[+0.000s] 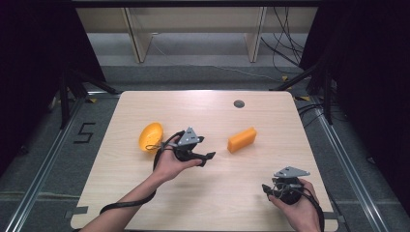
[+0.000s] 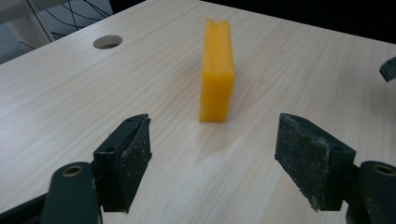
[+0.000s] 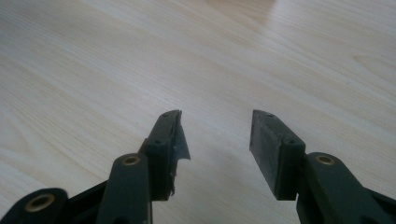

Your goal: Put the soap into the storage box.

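Right tongs (image 1: 267, 189) sit nearest, low at the tabletop's (image 1: 203, 203) front right corner, pointing left. Left tongs (image 1: 209, 157) mid-table aim at the orange block (image 1: 241, 139), near but not touching; yellow bowl (image 1: 150, 137) just behind that hand.

Left gripper view: jaws spread wide, block (image 2: 217, 70) standing on edge ahead, roughly centred in the gap. Advance straight, straddle the narrow faces, close only once the pads (image 2: 135, 154) overlap its sides (tall and thin, a nudge could tip it).

Right gripper view: jaws parted, nothing between, bare tabletop (image 3: 93, 70).
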`<action>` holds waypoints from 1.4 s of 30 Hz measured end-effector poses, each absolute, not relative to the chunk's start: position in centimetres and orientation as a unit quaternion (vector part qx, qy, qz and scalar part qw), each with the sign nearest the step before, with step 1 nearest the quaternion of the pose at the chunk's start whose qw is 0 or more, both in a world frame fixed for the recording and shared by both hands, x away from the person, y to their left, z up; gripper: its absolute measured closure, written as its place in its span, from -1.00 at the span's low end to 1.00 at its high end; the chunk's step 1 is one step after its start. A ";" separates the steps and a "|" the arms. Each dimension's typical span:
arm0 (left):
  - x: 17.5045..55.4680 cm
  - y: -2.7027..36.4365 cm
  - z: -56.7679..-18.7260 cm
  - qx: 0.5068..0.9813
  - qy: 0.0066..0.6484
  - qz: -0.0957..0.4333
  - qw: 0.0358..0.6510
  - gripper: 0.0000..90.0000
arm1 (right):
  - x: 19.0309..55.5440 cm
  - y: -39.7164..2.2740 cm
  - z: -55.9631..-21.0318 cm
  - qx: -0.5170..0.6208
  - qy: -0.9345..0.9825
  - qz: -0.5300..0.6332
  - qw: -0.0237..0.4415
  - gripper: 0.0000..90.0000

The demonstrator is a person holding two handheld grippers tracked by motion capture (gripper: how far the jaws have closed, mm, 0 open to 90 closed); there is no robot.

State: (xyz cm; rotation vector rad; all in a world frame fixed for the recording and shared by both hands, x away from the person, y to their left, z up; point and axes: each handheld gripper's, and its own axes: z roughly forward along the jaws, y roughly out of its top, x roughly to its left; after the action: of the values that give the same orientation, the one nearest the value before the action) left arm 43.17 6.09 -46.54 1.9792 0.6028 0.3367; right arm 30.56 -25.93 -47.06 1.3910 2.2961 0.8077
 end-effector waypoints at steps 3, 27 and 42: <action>43.8 4.5 -46.9 0.818 0.254 0.136 0.499 -0.42 | 30.6 -26.0 -47.1 0.482 0.809 0.286 0.174 0.19; 47.9 -1.5 -49.8 0.828 0.277 0.116 0.474 -0.35 | 30.4 -26.3 -47.0 0.489 0.807 0.284 0.168 0.17; 48.5 -2.9 -50.3 0.833 0.278 0.114 0.464 -0.15 | 30.4 -26.3 -47.0 0.488 0.809 0.283 0.167 0.16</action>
State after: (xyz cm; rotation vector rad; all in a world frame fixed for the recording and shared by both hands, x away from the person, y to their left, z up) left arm 48.51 -2.93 -50.26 2.0476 0.6833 0.2795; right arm 30.38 -26.29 -47.01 1.3896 2.3017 0.8065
